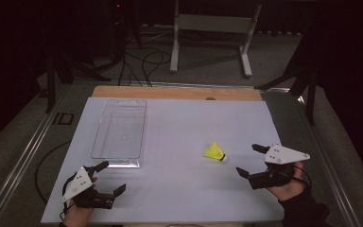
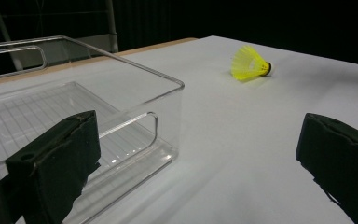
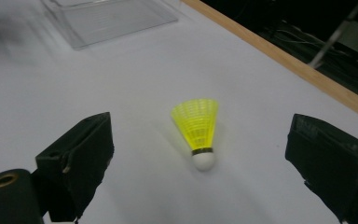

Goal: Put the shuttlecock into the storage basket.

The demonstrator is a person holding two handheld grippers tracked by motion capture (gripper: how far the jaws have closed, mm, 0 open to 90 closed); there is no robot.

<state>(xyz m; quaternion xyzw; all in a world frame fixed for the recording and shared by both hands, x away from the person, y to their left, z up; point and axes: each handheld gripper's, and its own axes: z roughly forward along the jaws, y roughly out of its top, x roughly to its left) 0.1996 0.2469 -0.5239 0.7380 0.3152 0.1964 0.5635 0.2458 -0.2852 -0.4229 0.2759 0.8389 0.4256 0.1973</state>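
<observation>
On the bench, the shuttlecock lies on its side well to the right of the tray. The left gripper sits just before the tray's near end; the right gripper lies farther right, past the shuttlecock.

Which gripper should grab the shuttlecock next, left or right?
Right. The right gripper is open, with the yellow shuttlecock lying centred just ahead of its jaws. The left gripper sits by the clear bin, farther off.
</observation>
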